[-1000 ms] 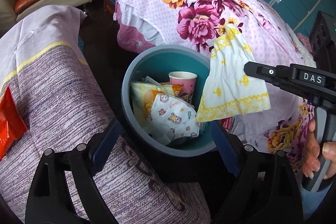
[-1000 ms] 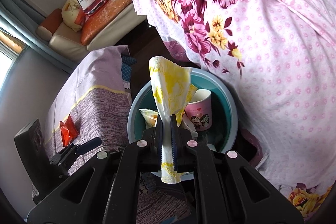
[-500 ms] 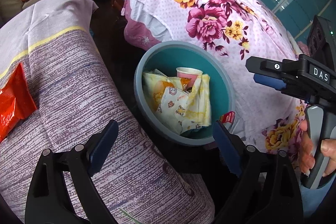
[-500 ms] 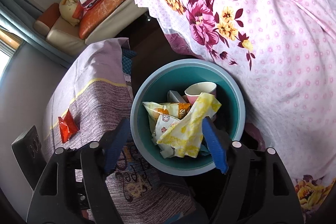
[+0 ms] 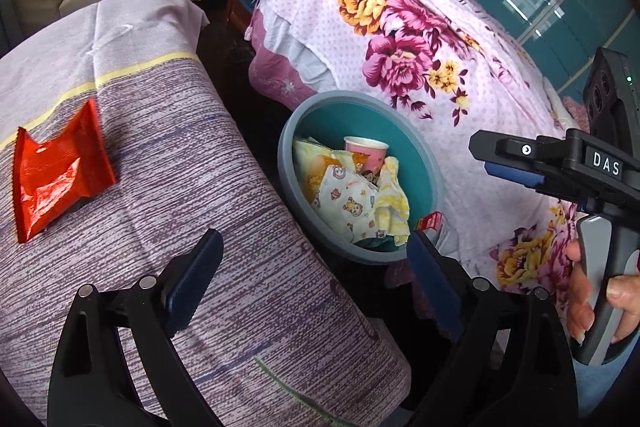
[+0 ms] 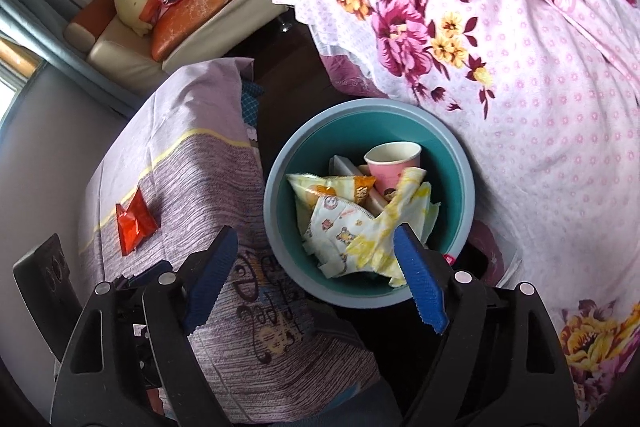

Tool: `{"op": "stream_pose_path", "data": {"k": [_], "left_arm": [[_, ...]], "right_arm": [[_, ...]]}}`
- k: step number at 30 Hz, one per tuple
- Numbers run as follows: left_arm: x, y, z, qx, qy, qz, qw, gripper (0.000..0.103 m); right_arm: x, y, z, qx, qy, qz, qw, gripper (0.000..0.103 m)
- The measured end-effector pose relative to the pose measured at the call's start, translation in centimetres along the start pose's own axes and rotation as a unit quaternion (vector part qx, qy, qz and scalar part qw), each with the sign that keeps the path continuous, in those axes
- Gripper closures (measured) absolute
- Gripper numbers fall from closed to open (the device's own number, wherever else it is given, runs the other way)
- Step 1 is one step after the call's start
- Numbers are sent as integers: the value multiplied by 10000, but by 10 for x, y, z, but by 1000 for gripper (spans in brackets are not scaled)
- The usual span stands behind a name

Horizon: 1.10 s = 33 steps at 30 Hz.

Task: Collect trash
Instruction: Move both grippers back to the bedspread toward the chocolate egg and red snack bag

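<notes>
Jaws: the right gripper [image 6: 316, 275] stands wide apart with nothing between the pads, having just been opening; the left gripper [image 5: 312, 279] also spread wide, empty.

Landmark: teal bin [image 6: 466, 187], grey-rimmed, on the floor.

In the bin: yellow-and-white cloth [image 6: 394, 223], lying on top at the near side; cartoon-print wrapper [image 6: 332, 223] beside it; yellow snack bag [image 6: 320, 187]; pink paper cup [image 6: 390, 163], upright at the far side.

Left of the bin: red snack packet [image 5: 56, 171], flat on a striped purple cover [image 5: 200, 187], well apart from the bin.

Right of the bin: floral bedspread [image 6: 520, 67].

A hand [image 5: 592, 299] holds the right gripper's handle.
</notes>
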<state>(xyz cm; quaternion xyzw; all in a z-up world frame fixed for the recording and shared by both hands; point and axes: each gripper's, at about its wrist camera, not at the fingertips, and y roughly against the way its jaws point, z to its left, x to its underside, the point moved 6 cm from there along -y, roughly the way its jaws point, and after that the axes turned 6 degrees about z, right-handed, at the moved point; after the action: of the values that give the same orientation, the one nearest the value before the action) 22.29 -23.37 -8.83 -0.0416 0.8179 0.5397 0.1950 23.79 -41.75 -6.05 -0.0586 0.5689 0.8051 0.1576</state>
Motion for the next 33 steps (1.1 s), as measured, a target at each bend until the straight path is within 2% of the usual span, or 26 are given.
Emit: {"op": "stream_pose_path", "data": {"k": [9,17,27,33], "left_arm": [[16,30,19,-27,78,-235,9997,9],[41,60,52,-183,181,-358,9990,9],[95,111,133,-743,344,-419,9958,9],[132,141,187,-1221,143,-329,9919,9]], "right_arm": [[16,5,29,126,211,49,9997,26],[32,0,66,177,489,177,9985,26],[59,-21,131,150,1018,492,9935,25],[75,-35,167,181,1311,688,9888,25]]}}
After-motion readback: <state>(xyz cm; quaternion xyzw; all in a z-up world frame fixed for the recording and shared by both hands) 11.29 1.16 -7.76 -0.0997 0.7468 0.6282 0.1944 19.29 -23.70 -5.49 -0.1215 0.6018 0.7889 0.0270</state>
